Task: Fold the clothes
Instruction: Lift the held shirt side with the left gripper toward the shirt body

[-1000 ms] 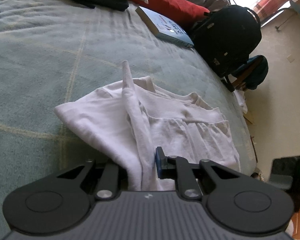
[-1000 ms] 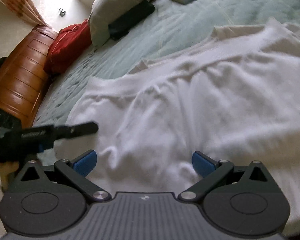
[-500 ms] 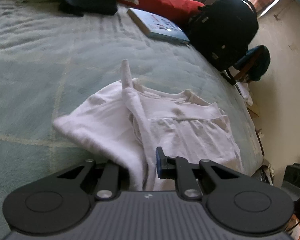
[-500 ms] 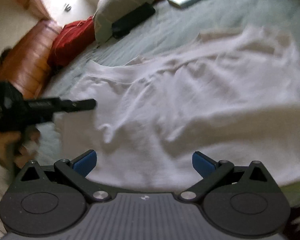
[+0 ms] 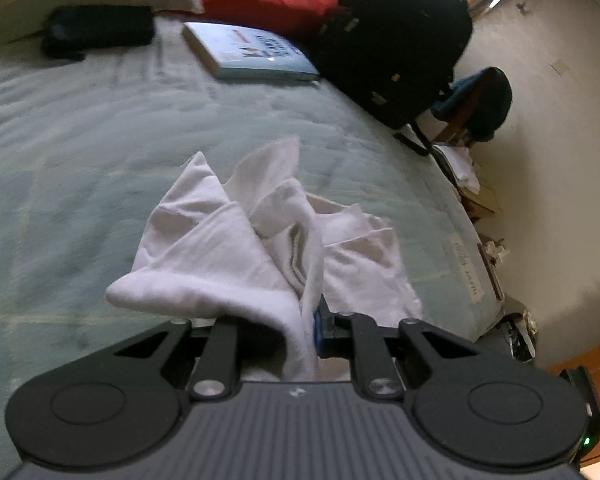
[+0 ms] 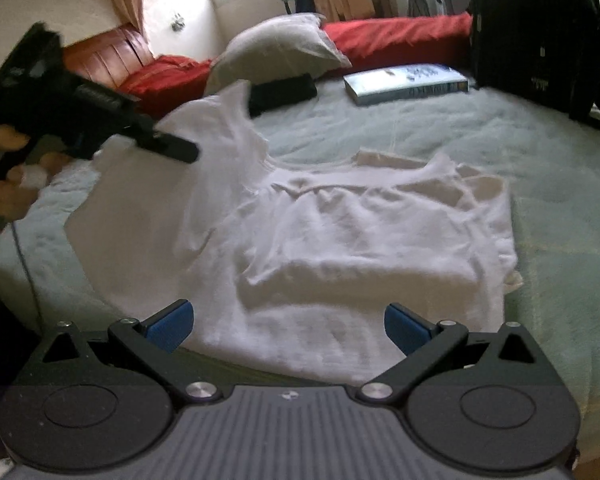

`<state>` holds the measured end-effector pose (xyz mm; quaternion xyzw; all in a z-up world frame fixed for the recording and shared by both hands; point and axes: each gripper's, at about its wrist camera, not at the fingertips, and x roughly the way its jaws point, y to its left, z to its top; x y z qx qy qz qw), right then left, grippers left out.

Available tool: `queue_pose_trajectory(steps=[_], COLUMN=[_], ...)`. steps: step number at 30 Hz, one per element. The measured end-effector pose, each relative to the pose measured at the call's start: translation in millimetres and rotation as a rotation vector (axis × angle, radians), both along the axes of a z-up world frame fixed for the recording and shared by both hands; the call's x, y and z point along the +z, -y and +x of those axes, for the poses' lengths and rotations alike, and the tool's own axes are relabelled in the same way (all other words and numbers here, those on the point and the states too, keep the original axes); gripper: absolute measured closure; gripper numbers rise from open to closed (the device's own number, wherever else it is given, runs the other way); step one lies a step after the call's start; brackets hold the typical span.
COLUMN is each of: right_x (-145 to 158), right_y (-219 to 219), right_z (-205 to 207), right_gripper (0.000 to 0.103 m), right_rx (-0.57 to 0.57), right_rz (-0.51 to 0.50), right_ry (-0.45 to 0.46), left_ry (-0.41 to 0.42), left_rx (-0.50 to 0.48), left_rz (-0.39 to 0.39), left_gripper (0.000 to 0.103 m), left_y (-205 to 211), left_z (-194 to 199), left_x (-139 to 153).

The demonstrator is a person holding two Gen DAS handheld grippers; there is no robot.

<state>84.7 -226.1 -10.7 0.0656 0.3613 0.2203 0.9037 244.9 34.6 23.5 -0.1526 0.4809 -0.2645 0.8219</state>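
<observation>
A white garment [image 6: 340,232] lies on the green bedspread [image 6: 540,168]. My left gripper [image 5: 306,332] is shut on a fold of the white garment [image 5: 228,256] and holds that side lifted above the bed. In the right wrist view the left gripper [image 6: 168,146] shows at the upper left with the cloth hanging from it. My right gripper [image 6: 288,322] is open and empty, just in front of the garment's near edge.
A blue book [image 6: 404,82], a black case [image 6: 284,94], a grey pillow [image 6: 276,48] and red cushions [image 6: 396,38] lie at the head of the bed. A black backpack [image 6: 536,28] stands at the bed's right side. The bed's edge drops off at right [image 5: 472,280].
My left gripper has lifted the garment's side higher and carried it over the rest. My right gripper has drawn back and up from the cloth, still open.
</observation>
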Motion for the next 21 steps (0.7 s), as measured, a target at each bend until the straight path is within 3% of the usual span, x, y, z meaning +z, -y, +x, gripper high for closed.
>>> queue_pose_trajectory(steps=[12, 21], right_x=[8, 8], right_y=[51, 68], right_z=[-31, -40], right_gripper=[0.000, 0.000], right_rx=[-0.041, -0.062], right_rz=[0.099, 0.127], right_ry=[0.093, 0.111], left_ry=[-0.024, -0.064], left_rx=[-0.056, -0.075], left_rz=[-0.010, 0.021], left_gripper=[0.088, 0.088], left_y=[89, 145], left_z=[21, 34], left_x=[9, -5])
